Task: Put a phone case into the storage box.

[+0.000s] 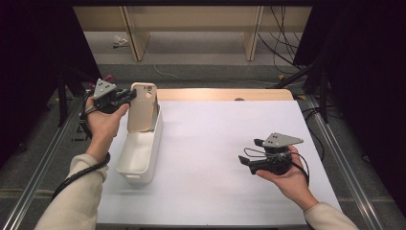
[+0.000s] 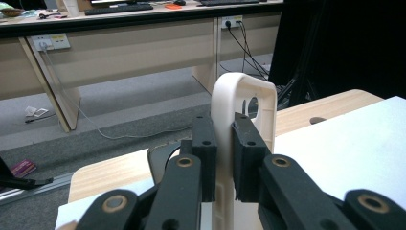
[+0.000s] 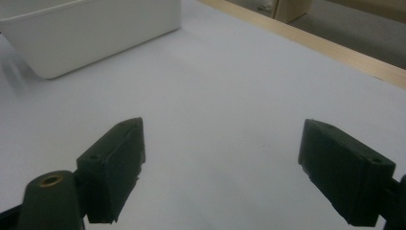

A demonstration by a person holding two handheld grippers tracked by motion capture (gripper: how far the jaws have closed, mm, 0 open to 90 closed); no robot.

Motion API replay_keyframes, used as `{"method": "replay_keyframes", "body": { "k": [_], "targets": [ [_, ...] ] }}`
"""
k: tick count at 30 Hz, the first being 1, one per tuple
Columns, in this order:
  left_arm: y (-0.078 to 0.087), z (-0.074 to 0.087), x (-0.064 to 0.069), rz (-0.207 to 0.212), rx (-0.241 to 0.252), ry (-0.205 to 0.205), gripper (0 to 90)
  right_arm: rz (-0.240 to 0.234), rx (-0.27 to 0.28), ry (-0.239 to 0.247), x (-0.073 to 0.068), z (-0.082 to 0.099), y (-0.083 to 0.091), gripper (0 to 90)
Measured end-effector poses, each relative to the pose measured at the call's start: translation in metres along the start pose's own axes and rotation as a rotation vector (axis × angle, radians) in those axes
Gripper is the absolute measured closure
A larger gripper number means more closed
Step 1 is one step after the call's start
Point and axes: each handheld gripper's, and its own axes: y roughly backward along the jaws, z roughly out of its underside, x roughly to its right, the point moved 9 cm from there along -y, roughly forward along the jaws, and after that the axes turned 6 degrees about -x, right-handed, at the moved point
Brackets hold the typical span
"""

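Observation:
A beige phone case (image 1: pixel 143 106) stands upright over the far end of a white rectangular bin (image 1: pixel 140 158) at the table's left. My left gripper (image 1: pixel 128 97) is shut on the case's edge. In the left gripper view the case (image 2: pixel 249 93) rises between the two black pads (image 2: pixel 205 148), its camera cut-out facing right. My right gripper (image 1: pixel 249 160) is held low over the white table surface at the right, open and holding nothing. The right gripper view shows its jaws wide apart above the bare sheet, with the bin (image 3: pixel 91 31) at the upper left.
The white sheet (image 1: pixel 225 143) covers a wooden table (image 1: pixel 225 94) whose far edge shows beyond it. Metal rails (image 1: pixel 43 158) run along both sides. Wooden desk legs and cables (image 1: pixel 282 43) lie on the floor behind. Dark curtains flank the table.

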Motion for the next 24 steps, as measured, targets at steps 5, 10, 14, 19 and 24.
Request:
{"method": "replay_keyframes", "body": {
  "k": [5,10,14,19,24],
  "targets": [
    [-0.003,0.002,-0.001,-0.004,-0.006,-0.005,81.6,-0.001,0.0,0.0,0.0,0.0,0.0,17.1],
    [-0.005,0.003,-0.003,-0.005,-0.009,-0.001,81.5,0.0,0.0,-0.001,0.0,0.0,0.0,17.1],
    [-0.008,0.004,-0.004,-0.002,-0.01,0.003,81.5,-0.001,-0.001,0.0,0.0,0.0,0.0,17.1],
    [-0.012,0.007,-0.004,-0.002,-0.017,0.01,81.5,-0.002,-0.001,-0.002,0.0,0.0,0.0,17.1],
    [-0.017,0.013,-0.005,-0.003,-0.031,0.019,81.4,-0.002,-0.001,-0.002,0.0,0.0,0.0,17.1]
  ]
}}
